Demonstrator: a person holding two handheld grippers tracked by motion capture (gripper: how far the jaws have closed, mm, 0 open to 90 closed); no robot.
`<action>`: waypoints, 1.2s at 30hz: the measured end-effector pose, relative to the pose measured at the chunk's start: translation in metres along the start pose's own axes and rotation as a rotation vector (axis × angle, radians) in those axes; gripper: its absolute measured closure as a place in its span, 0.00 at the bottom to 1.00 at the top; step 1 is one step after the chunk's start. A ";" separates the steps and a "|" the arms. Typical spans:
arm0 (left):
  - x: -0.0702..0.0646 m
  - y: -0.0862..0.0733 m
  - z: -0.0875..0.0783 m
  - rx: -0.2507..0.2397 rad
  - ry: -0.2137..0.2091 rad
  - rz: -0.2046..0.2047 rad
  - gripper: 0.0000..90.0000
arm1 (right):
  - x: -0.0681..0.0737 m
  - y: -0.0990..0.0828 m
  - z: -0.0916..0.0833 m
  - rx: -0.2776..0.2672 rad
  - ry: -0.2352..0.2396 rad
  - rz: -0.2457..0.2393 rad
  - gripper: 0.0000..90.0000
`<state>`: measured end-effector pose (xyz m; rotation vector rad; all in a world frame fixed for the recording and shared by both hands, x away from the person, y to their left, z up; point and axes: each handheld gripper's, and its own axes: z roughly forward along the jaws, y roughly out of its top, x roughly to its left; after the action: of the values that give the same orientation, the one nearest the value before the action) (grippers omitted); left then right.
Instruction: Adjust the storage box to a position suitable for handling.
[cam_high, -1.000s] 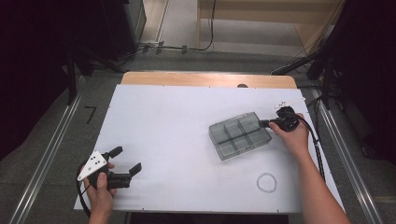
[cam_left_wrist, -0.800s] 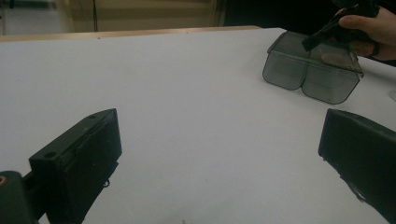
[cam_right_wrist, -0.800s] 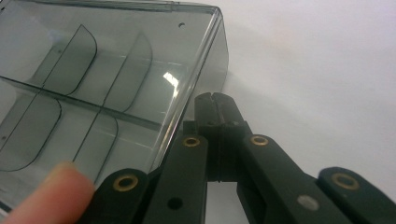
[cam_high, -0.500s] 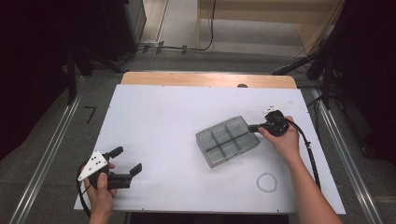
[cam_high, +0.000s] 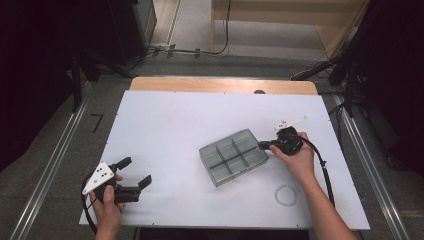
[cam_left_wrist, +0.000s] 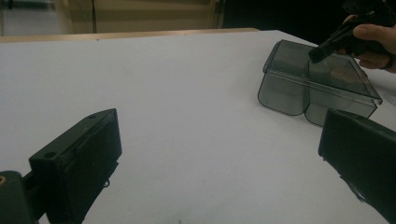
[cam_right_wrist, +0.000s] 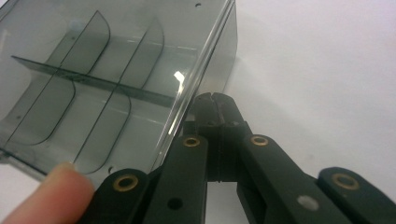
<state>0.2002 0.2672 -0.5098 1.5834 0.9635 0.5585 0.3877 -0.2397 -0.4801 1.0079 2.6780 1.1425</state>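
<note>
The right gripper (cam_high: 266, 145) has its fingers closed on the rim of the tray (cam_high: 234, 156), right of the tabletop's (cam_high: 165, 125) centre. Such a thin hold might let the tray slip or twist. The left gripper (cam_high: 134, 172) rests open near the front-left corner.

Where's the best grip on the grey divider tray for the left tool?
Probably the near-left rim wall of the divider tray, approached from the open left side. The thin upright wall suits a pinch, the left tool is open, and the right tool occupies the opposite edge.
</note>
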 end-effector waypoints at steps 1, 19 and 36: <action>0.000 0.000 0.000 0.001 0.001 0.000 0.00 | 0.002 0.000 0.000 -0.001 0.001 -0.003 0.98; -0.007 0.002 0.002 -0.002 -0.002 -0.002 0.00 | 0.055 -0.013 0.002 -0.017 0.020 -0.006 0.98; -0.017 0.004 0.010 0.017 -0.028 -0.034 0.00 | 0.105 -0.030 0.003 -0.019 0.050 -0.040 0.98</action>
<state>0.1996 0.2474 -0.5057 1.5828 0.9748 0.5044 0.2902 -0.1912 -0.4822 0.9313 2.7071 1.1997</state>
